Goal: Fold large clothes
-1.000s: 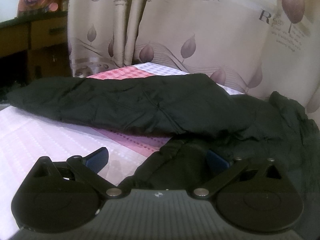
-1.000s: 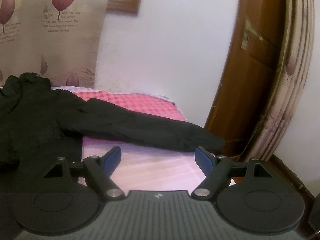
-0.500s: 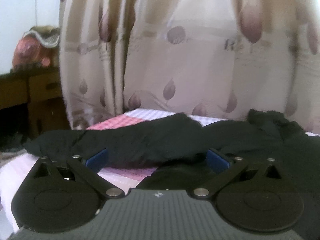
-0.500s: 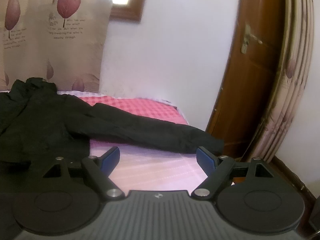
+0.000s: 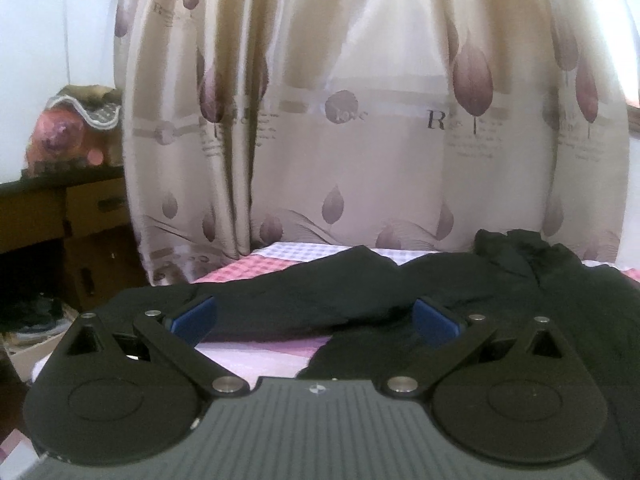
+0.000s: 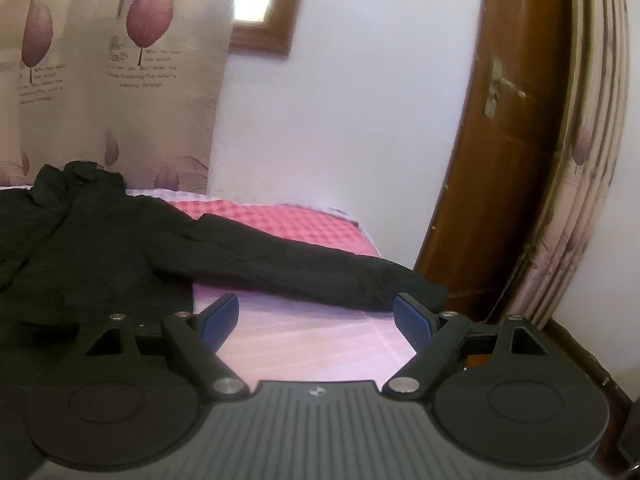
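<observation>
A large black jacket (image 5: 500, 292) lies spread flat on a pink checked bed (image 5: 256, 350). In the left wrist view its left sleeve (image 5: 280, 300) stretches out to the left, and the collar (image 5: 512, 244) is bunched at the far right. In the right wrist view the jacket body (image 6: 80, 248) is on the left and its right sleeve (image 6: 320, 272) reaches toward the bed's right edge. My left gripper (image 5: 314, 318) is open and empty, above the bed in front of the left sleeve. My right gripper (image 6: 316, 318) is open and empty, in front of the right sleeve.
A leaf-print curtain (image 5: 360, 120) hangs behind the bed. A dark wooden dresser (image 5: 60, 216) with a pink bundle on top stands to the left. A white wall, a brown wooden door (image 6: 512, 140) and another curtain (image 6: 580, 180) are to the right of the bed.
Both grippers have lifted and tilted upward, away from the jacket. The jacket now sits lower and farther off in both views. Both stay open and empty.
</observation>
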